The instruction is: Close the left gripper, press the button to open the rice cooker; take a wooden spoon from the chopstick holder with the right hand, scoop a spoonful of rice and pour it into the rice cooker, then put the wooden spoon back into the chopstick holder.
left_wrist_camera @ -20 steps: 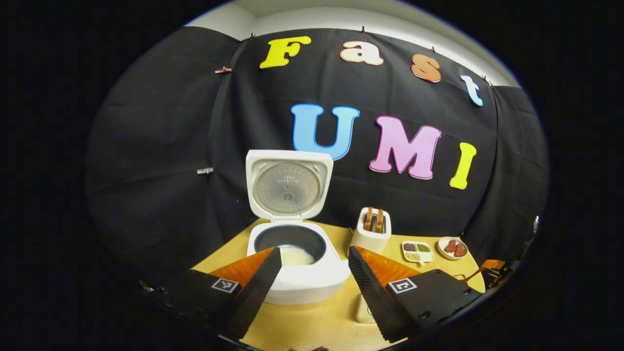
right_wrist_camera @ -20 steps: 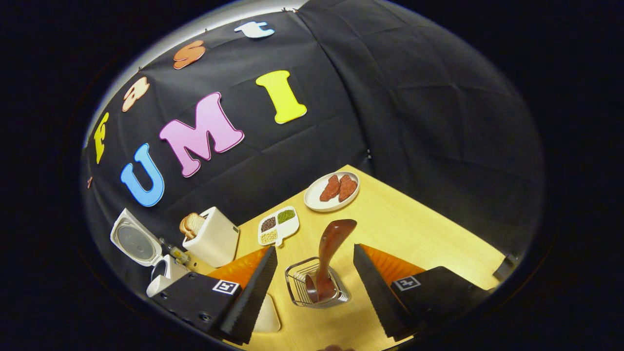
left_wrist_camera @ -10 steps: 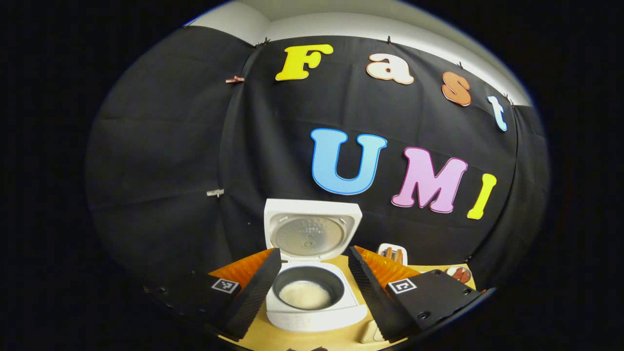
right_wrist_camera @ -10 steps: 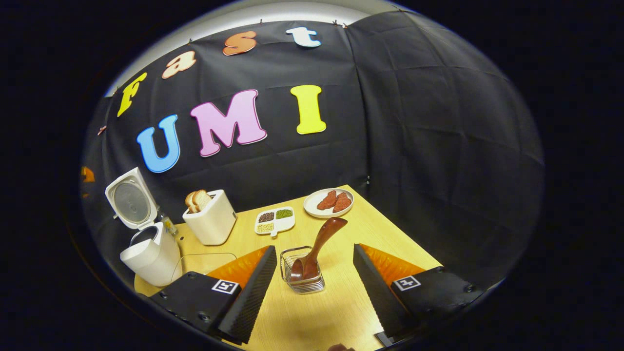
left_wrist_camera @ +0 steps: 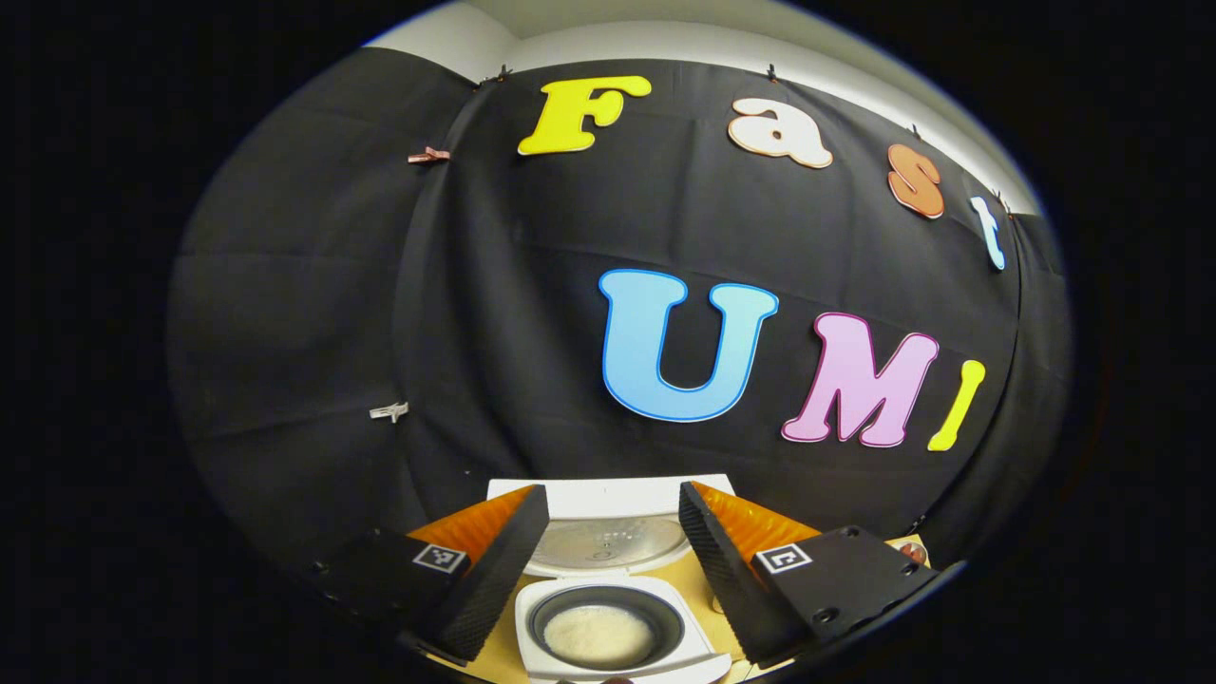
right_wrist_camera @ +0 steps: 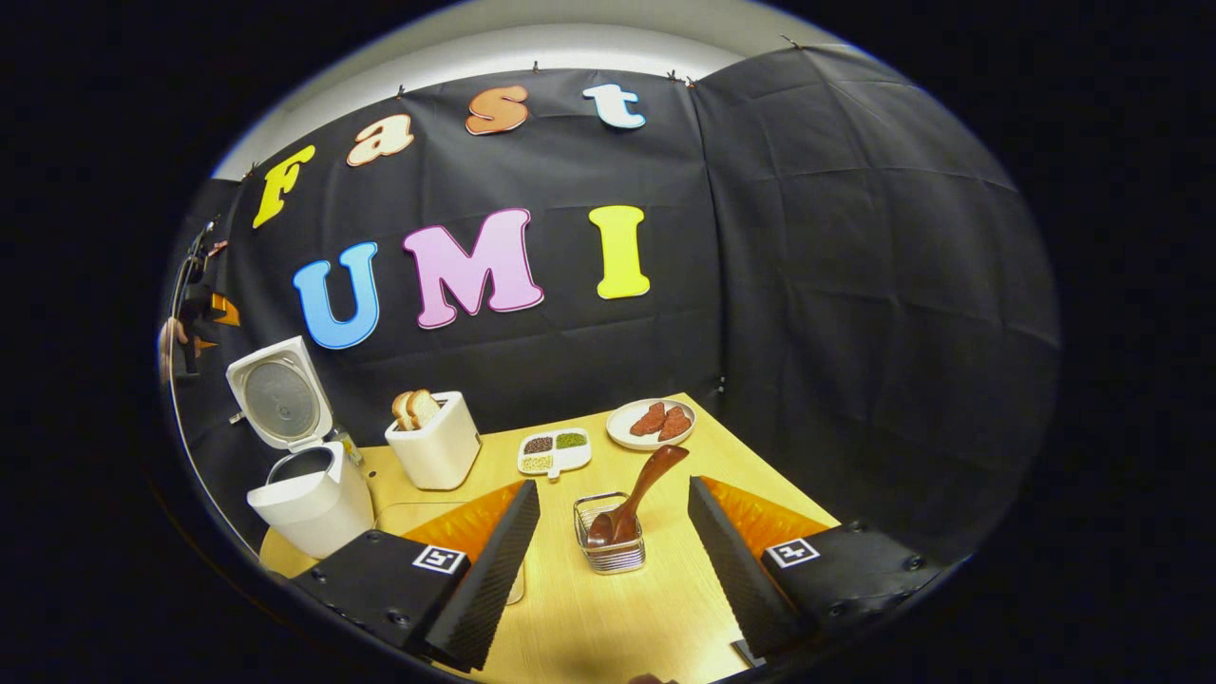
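My left claw (left_wrist_camera: 613, 560) is spread wide and holds nothing. Below it sits the rice cooker (left_wrist_camera: 617, 632) with its lid up and white rice in the pot. My right claw (right_wrist_camera: 613, 551) is spread wide too, also empty. The wooden spoon (right_wrist_camera: 638, 494) leans in the chopstick holder (right_wrist_camera: 613, 543) on the table (right_wrist_camera: 608, 617), between my fingers but farther off.

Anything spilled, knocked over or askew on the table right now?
Nothing stands out. The rice cooker stands upright, lid open; the wooden spoon leans in the chopstick holder; no spilled rice on the table.
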Available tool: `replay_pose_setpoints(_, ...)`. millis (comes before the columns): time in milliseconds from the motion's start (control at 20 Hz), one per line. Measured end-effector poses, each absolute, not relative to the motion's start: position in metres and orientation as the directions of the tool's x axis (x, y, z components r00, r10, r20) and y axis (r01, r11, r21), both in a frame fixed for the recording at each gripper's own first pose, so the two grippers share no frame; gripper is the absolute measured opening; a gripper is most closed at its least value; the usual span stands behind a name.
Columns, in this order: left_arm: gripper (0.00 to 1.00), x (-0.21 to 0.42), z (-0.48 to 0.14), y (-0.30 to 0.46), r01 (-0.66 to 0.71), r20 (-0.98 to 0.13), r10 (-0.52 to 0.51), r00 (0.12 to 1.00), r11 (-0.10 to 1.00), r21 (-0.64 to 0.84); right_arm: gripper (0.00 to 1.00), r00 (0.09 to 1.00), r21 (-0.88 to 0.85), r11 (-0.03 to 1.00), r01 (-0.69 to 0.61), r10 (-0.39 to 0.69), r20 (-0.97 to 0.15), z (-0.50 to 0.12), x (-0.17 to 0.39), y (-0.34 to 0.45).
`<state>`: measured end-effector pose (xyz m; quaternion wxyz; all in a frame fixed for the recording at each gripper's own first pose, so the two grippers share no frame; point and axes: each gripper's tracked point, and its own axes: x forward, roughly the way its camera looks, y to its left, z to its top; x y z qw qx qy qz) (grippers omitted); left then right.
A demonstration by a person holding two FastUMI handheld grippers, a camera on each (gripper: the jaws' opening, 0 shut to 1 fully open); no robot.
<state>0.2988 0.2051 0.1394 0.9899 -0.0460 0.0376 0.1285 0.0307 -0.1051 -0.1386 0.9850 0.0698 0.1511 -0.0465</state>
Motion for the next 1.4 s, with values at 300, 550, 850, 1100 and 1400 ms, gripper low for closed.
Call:
replay_pose_setpoints(300, 0.94, 0.368, 0.14, 0.224, -0.249, -0.087, 0.243, 0.966, 0.965, -0.078, 0.98, 0.944, 0.076, 0.985, 0.153, -0.123, -0.307, -0.131, 0.017, -0.112)
replay_pose_setpoints(550, 0.94, 0.41, 0.097, 0.224, -0.253, -0.172, 0.239, 0.956, 0.965, -0.067, 0.98, 0.947, 0.065, 0.988, 0.14, -0.114, -0.3, -0.119, 0.012, -0.101)
replay_pose_setpoints(850, 0.95, 0.418, 0.078, 0.228, -0.297, -0.227, 0.275, 0.934, 0.952, -0.069, 0.99, 0.948, 0.018, 0.993, 0.121, -0.11, -0.3, -0.124, 0.008, -0.095)
replay_pose_setpoints(1100, 0.97, 0.397, 0.067, 0.212, -0.335, -0.31, 0.323, 0.894, 0.942, 0.015, 0.98, 0.951, 0.042, 0.995, 0.087, -0.07, -0.3, -0.127, 0.015, -0.092)
replay_pose_setpoints(1400, 0.99, 0.356, 0.043, 0.187, -0.35, -0.394, 0.324, 0.86, 0.937, 0.008, 0.98, 0.959, 0.033, 0.995, 0.093, -0.081, -0.27, -0.129, 0.026, -0.113)
